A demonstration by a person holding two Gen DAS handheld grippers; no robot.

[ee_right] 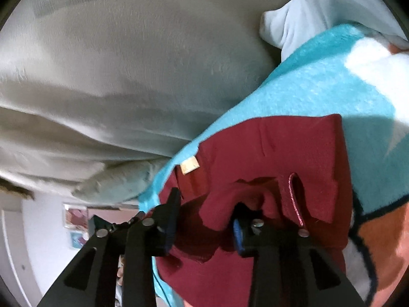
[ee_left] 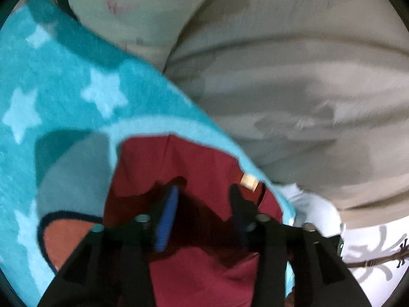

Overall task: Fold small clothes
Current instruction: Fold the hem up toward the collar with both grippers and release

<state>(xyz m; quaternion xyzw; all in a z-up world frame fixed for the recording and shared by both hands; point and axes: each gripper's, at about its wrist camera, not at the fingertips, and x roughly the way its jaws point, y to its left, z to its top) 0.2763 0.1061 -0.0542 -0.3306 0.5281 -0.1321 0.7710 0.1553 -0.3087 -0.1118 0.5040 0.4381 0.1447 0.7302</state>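
Seemingly blank tag (ee_right: 189, 165) on maroon garment (ee_right: 281, 148)

Left wrist camera: sits behind left gripper (ee_left: 204, 204), looks down along fingers, very close over dark red knit garment (ee_left: 194, 163) on turquoise star-patterned fleece blanket (ee_left: 64, 81); beige bedding (ee_left: 294, 76) toward 1 o'clock.
Right wrist camera: behind right gripper (ee_right: 204, 217), equally close, same garment (ee_right: 268, 148), blanket (ee_right: 306, 89) at 2 o'clock, bedding (ee_right: 127, 76) at 11.
Shared: garment with small tan label (ee_left: 249, 180) (ee_right: 189, 165), blanket, bedding.

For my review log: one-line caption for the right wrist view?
Right gripper, jaws apart, over a maroon garment lying on a turquoise blanket.
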